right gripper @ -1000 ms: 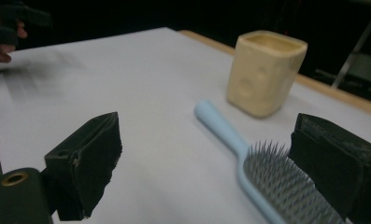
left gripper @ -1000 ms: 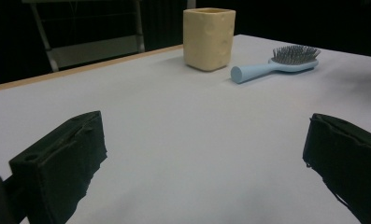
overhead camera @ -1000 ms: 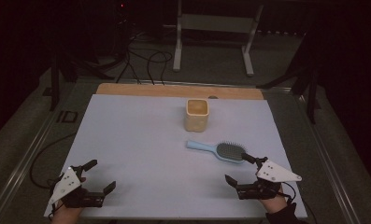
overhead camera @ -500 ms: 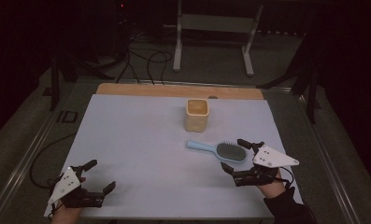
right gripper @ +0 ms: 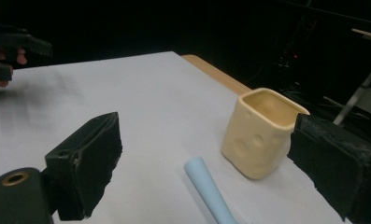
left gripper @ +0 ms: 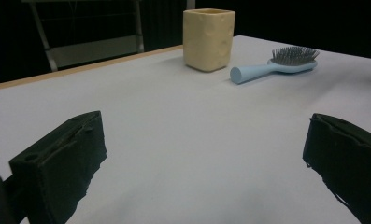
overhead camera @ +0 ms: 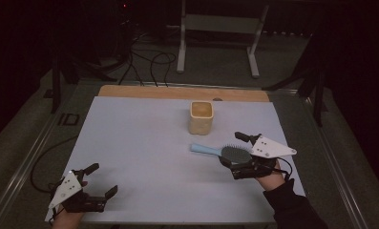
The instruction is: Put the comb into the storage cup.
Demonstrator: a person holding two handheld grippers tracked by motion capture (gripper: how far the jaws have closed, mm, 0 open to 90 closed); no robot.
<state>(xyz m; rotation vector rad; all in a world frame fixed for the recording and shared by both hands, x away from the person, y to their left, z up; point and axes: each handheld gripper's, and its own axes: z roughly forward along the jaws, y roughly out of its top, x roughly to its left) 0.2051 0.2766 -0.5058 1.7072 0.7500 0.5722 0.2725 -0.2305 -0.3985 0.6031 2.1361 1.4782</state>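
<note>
Down at the near left corner of the white table, the left gripper sits low over bare surface, jaws spread wide with nothing between them; it looks parked. Further in on the right, the right gripper has its jaws wide apart on either side of the head of the blue hairbrush, which lies flat with its handle pointing left. I'd call this the reach for the brush, the grasp not yet made. Next it needs to settle lower and close on the brush. Just beyond the handle stands the yellow cup, upright and open, probably the brush's destination.
</note>
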